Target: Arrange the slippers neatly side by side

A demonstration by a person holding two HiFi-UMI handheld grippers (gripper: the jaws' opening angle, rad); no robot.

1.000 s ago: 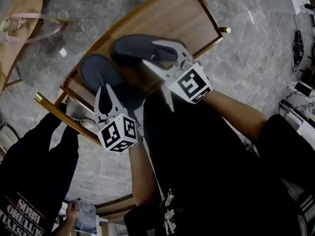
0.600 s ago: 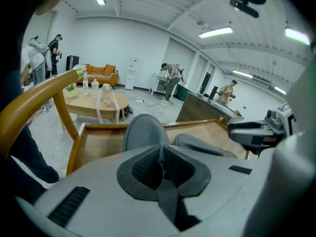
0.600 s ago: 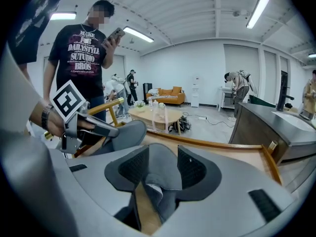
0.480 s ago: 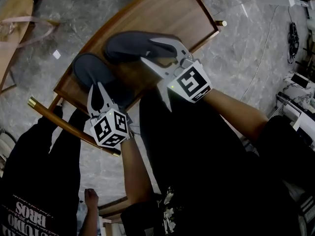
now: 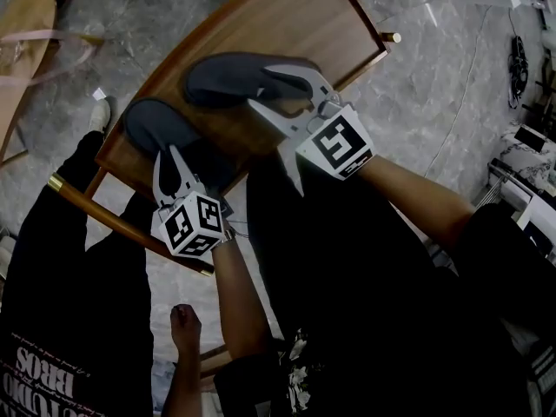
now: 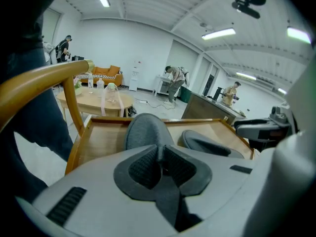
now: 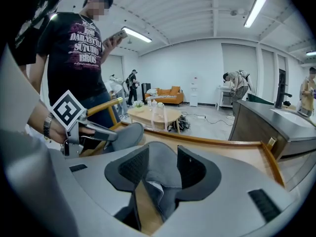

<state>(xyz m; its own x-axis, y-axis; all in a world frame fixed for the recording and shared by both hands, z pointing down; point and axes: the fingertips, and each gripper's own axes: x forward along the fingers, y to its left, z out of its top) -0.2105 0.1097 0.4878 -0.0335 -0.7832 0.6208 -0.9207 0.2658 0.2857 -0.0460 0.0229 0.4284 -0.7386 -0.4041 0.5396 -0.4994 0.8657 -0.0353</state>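
The left hand-held gripper (image 6: 160, 157) has a thin ridge of one grey slipper's (image 5: 156, 130) heel edge between its ribbed pads. Its jaws stand narrowly apart and have just been opening. From its own view the pads seem to touch the fabric on both sides, though the gap is too dark to be sure how firmly.

The right hand-held gripper (image 7: 160, 171) is opened wider. The heel end of the second grey slipper (image 5: 228, 78) fills the space between its pads, which close on it from both sides.

Both slippers lie on the wooden chair seat (image 5: 304, 24) with their toes pointing away from the person. They are roughly parallel. The left-held one lies nearer the chair's curved back rail (image 5: 113, 220), and a strip of bare wood shows between the two.

Just beside the rail stands a person in a black printed T-shirt (image 7: 74, 48), who holds up a phone (image 7: 117, 35).

Grey marble floor (image 5: 452, 85) lies around the chair.

Farther off in the white room are a round wooden table (image 6: 94, 100) with bottles on it and an orange sofa (image 6: 106, 73). A few people stand at benches by the far wall.
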